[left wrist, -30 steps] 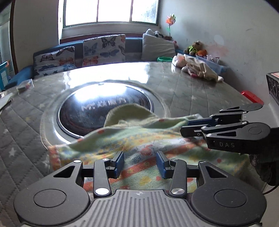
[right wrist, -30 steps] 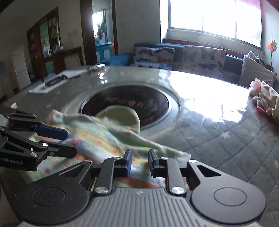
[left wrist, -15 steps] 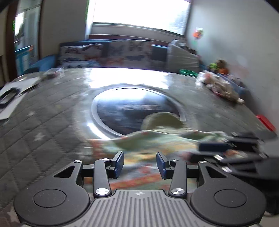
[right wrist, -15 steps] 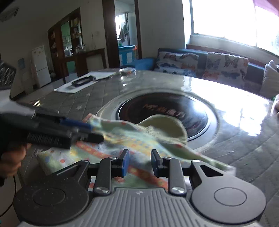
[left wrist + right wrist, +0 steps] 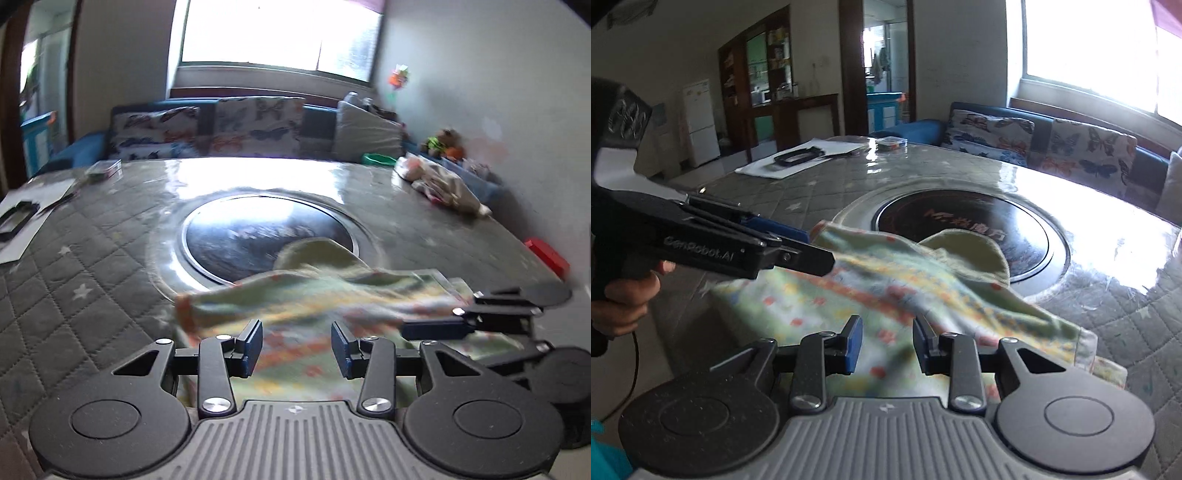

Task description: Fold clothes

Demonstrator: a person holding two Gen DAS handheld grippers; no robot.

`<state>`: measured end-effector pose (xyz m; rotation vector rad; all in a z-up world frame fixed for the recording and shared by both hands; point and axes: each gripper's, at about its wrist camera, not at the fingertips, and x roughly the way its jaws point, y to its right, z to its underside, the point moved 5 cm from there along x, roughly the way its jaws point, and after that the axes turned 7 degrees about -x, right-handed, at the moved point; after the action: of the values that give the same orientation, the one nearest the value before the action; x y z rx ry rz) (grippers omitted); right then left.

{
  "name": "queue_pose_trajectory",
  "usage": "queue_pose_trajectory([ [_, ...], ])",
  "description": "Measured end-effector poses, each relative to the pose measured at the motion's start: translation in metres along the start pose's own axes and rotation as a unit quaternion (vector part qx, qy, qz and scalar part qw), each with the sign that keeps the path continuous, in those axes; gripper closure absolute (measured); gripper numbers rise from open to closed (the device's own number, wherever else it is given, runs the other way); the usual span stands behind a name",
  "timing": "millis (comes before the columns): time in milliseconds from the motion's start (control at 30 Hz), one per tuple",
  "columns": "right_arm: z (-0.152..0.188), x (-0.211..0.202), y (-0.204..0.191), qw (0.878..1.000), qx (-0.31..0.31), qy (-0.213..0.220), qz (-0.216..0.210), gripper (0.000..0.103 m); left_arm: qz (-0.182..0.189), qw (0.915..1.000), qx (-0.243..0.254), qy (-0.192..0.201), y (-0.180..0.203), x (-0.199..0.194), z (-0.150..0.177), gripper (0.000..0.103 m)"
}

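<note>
Garment (image 5: 317,306): a patterned green cloth, blurred, is spread on the quilted table (image 5: 85,266) at the rim of the round dark inset (image 5: 258,236).
Left gripper (image 5: 297,347): held spread over the cloth, nothing pinched.
Right gripper (image 5: 886,345): jaws opening, cloth seen beneath, not pressed.

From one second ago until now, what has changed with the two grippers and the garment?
The right gripper is opening; its fingers stand wider apart than before, with nothing pinched between them. Both views now take in more of the table, so both grippers seem drawn back. The left gripper kept the same opening. The patterned garment lies where it did, partly folded.
</note>
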<state>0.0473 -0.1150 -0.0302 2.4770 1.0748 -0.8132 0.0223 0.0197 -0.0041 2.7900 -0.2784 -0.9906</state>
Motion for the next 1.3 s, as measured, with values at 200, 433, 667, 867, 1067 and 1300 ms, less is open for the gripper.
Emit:
queue_pose_trajectory([
  [200, 0.021, -0.021, -0.01, 1.0, -0.006, -0.002, 0.001, 0.073, -0.004, 0.9991, 0.04, -0.014, 0.019, -0.007, 0.032, 0.059],
  [433, 0.045, -0.048, 0.0, 0.999, 0.012, -0.013, 0.028, 0.073, -0.011, 0.9995, 0.023, -0.017, 0.007, -0.011, 0.041, 0.057],
  [667, 0.065, -0.069, 0.02, 0.997, 0.045, -0.038, 0.048, 0.073, -0.013, 0.9998, 0.003, -0.017, -0.002, -0.018, 0.041, 0.055],
  [867, 0.04, -0.069, 0.043, 0.996, 0.065, -0.002, 0.062, 0.073, -0.022, 0.9997, -0.009, -0.007, -0.009, -0.021, 0.035, 0.053],
  [1067, 0.051, -0.041, 0.065, 0.992, 0.1, -0.022, 0.074, 0.073, -0.028, 0.9991, -0.026, -0.019, -0.022, -0.015, 0.036, 0.053],
  [1300, 0.036, -0.049, 0.069, 0.993, 0.09, -0.002, 0.081, 0.066, -0.022, 0.9989, -0.036, -0.019, -0.025, -0.013, 0.022, 0.052],
])
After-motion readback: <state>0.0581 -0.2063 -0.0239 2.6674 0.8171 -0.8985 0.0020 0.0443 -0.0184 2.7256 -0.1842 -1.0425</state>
